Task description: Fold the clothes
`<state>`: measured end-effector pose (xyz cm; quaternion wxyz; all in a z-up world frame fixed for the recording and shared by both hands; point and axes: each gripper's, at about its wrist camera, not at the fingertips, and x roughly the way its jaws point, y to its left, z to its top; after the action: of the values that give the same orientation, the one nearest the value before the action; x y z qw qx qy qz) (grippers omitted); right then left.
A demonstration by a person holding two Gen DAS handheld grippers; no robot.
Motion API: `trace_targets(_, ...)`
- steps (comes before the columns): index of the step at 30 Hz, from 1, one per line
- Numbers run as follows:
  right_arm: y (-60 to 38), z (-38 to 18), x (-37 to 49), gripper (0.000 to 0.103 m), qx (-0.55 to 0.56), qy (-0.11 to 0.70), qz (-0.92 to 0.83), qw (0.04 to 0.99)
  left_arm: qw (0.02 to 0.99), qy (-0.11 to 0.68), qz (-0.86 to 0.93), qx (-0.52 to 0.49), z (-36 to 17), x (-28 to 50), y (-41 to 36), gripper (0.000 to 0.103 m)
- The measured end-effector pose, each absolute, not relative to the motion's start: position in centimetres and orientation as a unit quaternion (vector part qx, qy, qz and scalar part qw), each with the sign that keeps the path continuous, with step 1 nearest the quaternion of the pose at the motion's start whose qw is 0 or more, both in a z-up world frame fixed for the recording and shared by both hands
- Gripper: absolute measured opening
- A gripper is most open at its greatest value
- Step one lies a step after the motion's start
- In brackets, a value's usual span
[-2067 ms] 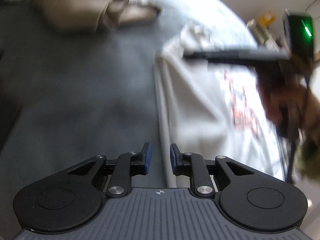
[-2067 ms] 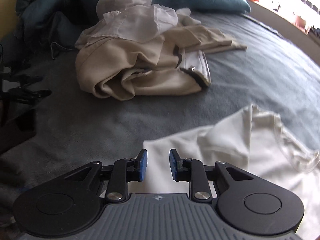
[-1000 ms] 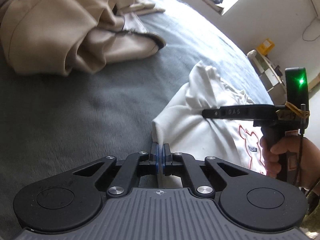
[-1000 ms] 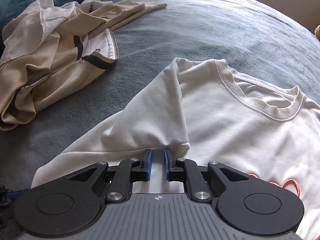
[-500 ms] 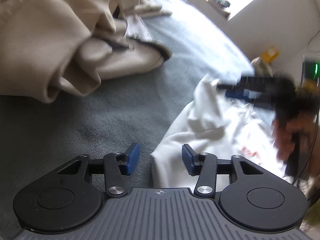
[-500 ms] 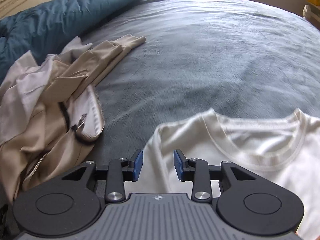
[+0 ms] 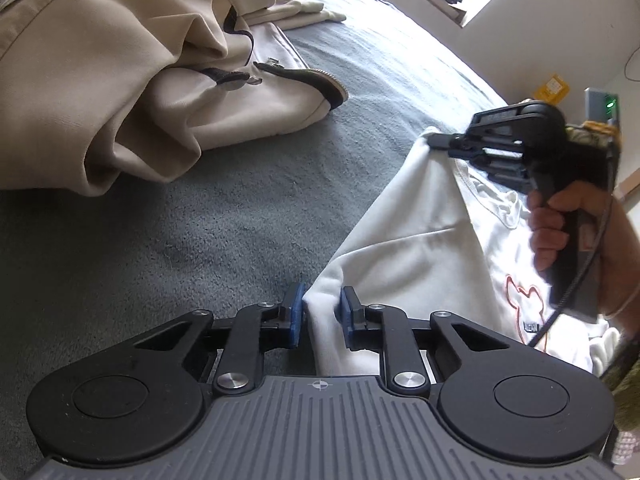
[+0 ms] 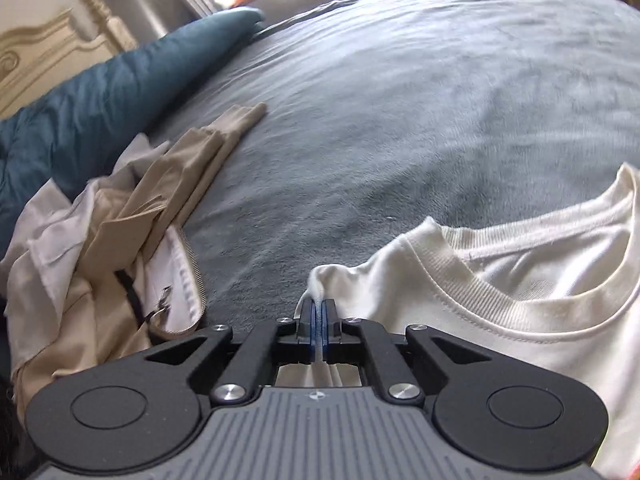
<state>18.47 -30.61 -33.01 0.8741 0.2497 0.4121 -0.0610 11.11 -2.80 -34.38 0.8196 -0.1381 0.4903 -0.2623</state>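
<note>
A white T-shirt (image 7: 416,240) with a red outline print lies on the grey bed cover (image 7: 180,240). In the left wrist view my left gripper (image 7: 320,314) is open, its blue pads on either side of the shirt's folded side edge. The right gripper (image 7: 438,140), held by a hand (image 7: 560,220), pinches the shirt's shoulder near the ribbed collar. Seen from the right wrist, my right gripper (image 8: 319,332) is shut on a bunch of white T-shirt (image 8: 500,292) fabric beside the neckline.
A crumpled beige garment (image 7: 120,80) with a zip lies at the back left of the bed cover, also seen as the beige garment (image 8: 120,260) in the right wrist view. A teal pillow (image 8: 100,100) and a carved headboard (image 8: 44,56) stand behind.
My right gripper has shut on the shirt's shoulder fabric beside the collar. My left gripper, open half a second ago, has narrowed around the shirt's side edge and moved closer to it.
</note>
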Motion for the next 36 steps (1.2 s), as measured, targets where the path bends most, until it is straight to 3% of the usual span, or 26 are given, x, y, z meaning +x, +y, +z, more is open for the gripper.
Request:
trace_targets(4, -31.6, -33.6, 18.1, 0.008, 0.290, 0.393, -0.072, 0.870, 0.819, 0.492, -0.260, -0.138, -34.4, 11.2, -2.8, 0.020)
trace_targets(8, -31.6, -30.6, 16.2, 0.029, 0.262, 0.370, -0.091, 0.887, 0.824, 0.488, -0.255, -0.133, -34.1, 11.1, -2.9, 0.022)
trace_targets(14, -29.4, -29.8, 17.3, 0.029, 0.155, 0.416, -0.022, 0.896, 0.832, 0.480, -0.251, -0.116, -33.9, 10.9, -3.4, 0.024)
trace_targets(19, -30.9, -32.2, 20.3, 0.024, 0.181, 0.430, -0.066, 0.882, 0.837, 0.473, -0.253, -0.106, -33.8, 10.8, -3.5, 0.026)
trace_targets(21, -32.2, -30.1, 19.1, 0.024, 0.219, 0.393, -0.072, 0.890, 0.842, 0.465, -0.250, -0.113, -33.4, 10.7, -3.1, 0.035)
trace_targets(25, -33.8, -23.7, 14.1, 0.025, 0.172, 0.365, -0.043, 0.914, 0.858, 0.440, -0.231, -0.130, -31.9, 10.5, -1.9, 0.044)
trace_targets(31, -32.0, -18.2, 7.0, 0.027, 0.068, 0.455, 0.064, 0.885, 0.873, 0.421, -0.208, -0.132, -28.2, 8.7, 0.8, 0.045)
trace_targets(36, -24.6, -22.5, 3.2, 0.027, -0.020, 0.512, 0.132, 0.848, 0.848, 0.445, -0.273, -0.091, -26.2, 2.5, 0.7, 0.044)
